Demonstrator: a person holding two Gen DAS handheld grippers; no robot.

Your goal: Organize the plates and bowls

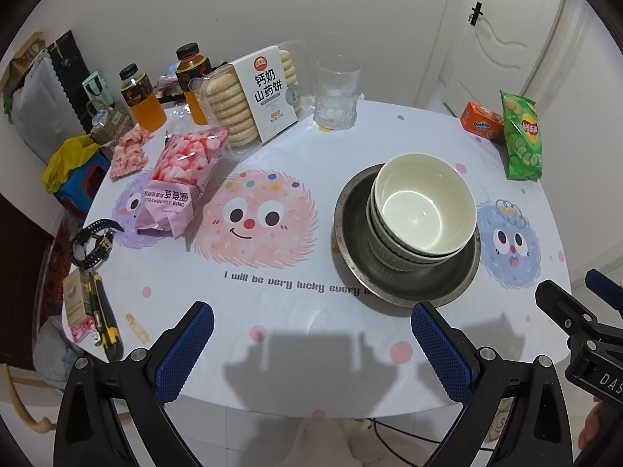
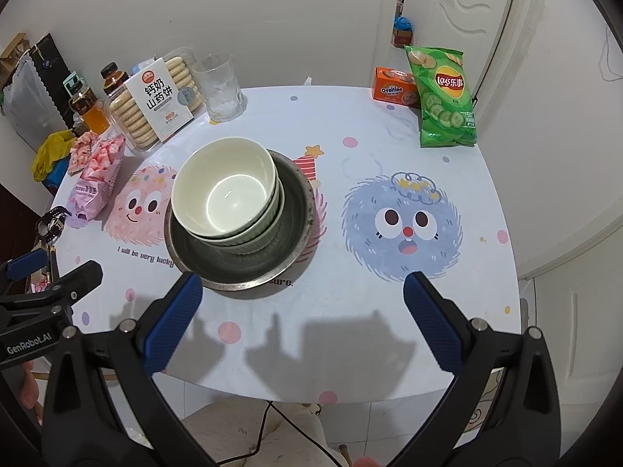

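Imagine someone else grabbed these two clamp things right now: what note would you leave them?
Left gripper: open, empty, hovering over the table's near edge.
Right gripper: open, empty, just short of the dishes.
Dishes: pale green ceramic bowls sit nested in one stack inside the round grey metal plate, mid-table on the cartoon-print tablecloth.
Done: bowls and plate look gathered into one pile.
Left: probably nothing but checking the stack sits steady; the snacks look unrelated.
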